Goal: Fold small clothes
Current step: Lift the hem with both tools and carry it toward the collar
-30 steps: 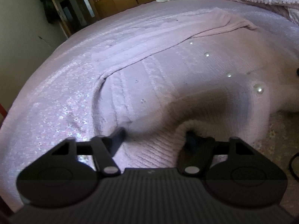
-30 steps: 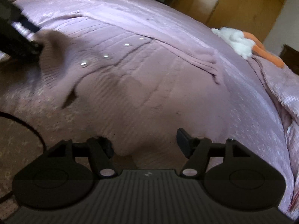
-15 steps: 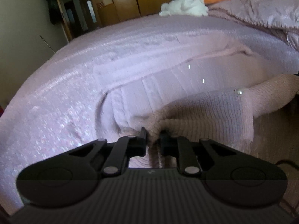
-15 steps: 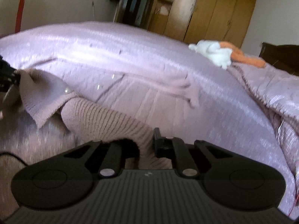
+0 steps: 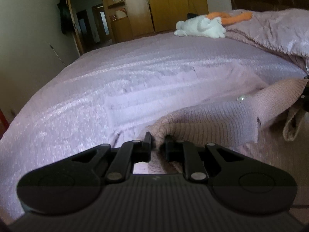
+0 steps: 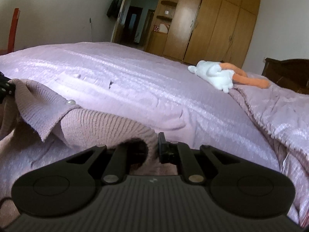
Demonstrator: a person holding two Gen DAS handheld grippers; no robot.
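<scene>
Left gripper [image 5: 158, 142] jaws clamped, right gripper [image 6: 152, 147] likewise

Both wrist views low, close, facing across the bed [image 5: 135, 81]

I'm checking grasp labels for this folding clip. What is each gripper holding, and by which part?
Both hold the pink knitted cardigan: the left gripper pinches a bunched ribbed edge, the right gripper another ribbed edge at the opposite end.
</scene>
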